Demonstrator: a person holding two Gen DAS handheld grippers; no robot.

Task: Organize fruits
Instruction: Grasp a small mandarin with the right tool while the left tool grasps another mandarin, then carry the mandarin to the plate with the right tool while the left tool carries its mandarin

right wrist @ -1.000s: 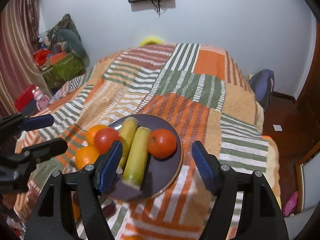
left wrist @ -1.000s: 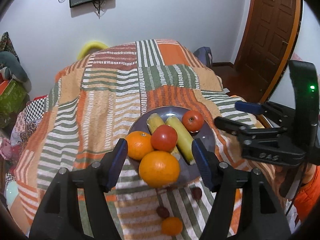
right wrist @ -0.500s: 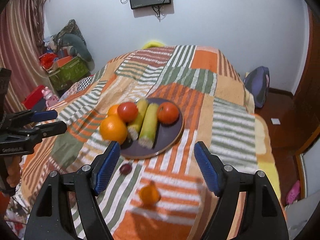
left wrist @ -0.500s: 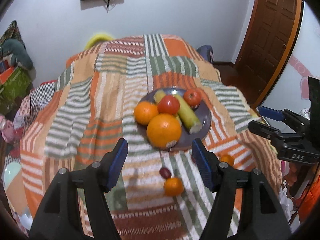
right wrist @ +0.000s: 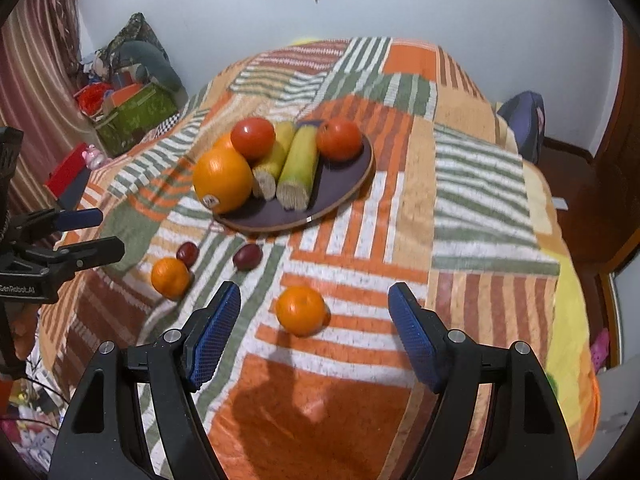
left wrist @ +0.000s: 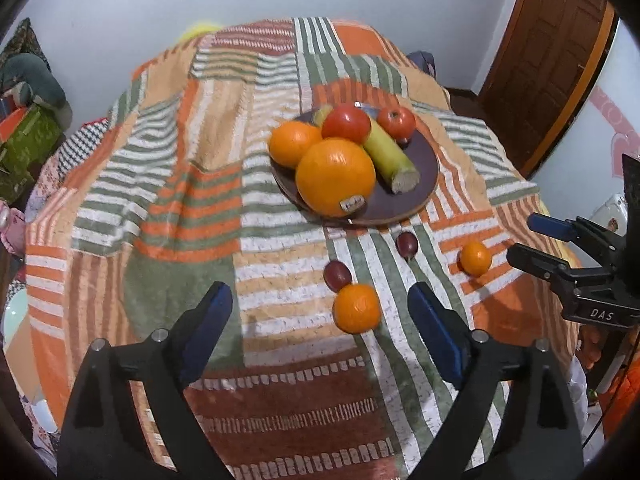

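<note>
Oranges [left wrist: 335, 176]: four. Tomatoes [left wrist: 346, 123]: two. Corn [right wrist: 299, 170]: two. Dark fruits [right wrist: 247, 257], maybe plums: two.

Both cameras sat above the near edge of the bed [left wrist: 168, 184], looking forward and down along their own grippers toward the far wall. The left wrist view looked from the near left, with the right gripper [left wrist: 560, 248] at its right edge. The right wrist view looked from the near right, with the left gripper [right wrist: 76, 232] at its left edge. Both shared the plate [left wrist: 424, 168] of fruit at mid-distance and the loose fruit nearer.
</note>
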